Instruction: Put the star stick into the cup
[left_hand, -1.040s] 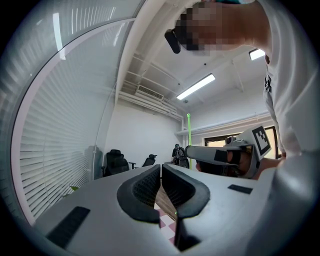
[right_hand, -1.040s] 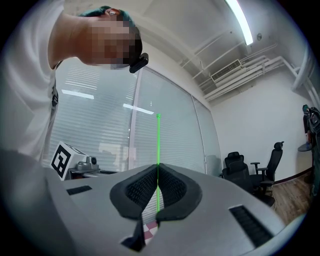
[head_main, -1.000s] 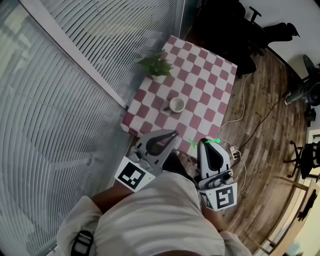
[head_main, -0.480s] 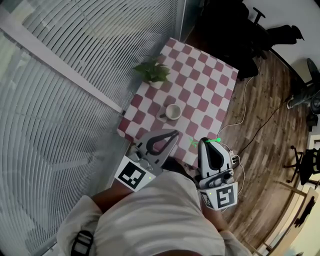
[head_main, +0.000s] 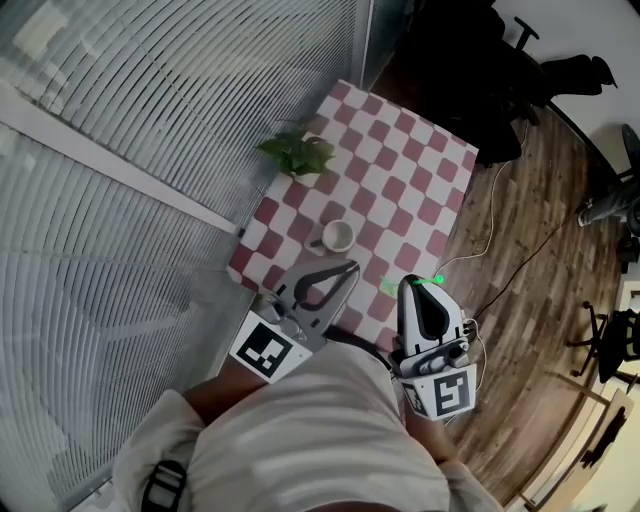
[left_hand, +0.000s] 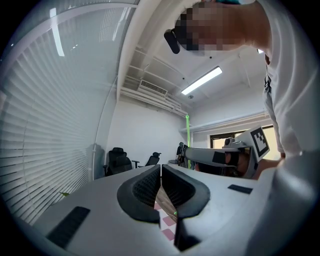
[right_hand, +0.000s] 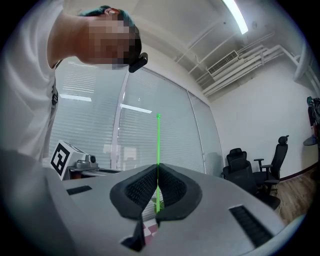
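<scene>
Between the closed jaws of my right gripper (head_main: 418, 285) the green star stick (right_hand: 158, 145) stands clamped upright, its thin shaft rising above the pads. To its left, my left gripper (head_main: 349, 267) has its jaws pressed together on nothing. Both are at the near edge of the checkered table (head_main: 420, 170). The white cup (head_main: 336, 236) sits farther in, apart from the stick, a potted plant (head_main: 298, 155) beyond it.

Pale daylight filters through the window blinds (head_main: 150, 130); the head view is dim and soft. A ceiling strip light (left_hand: 201, 80) glares. The star stick (right_hand: 158, 140) glows green. Fisheye bending and dark corners frame the blinds.
</scene>
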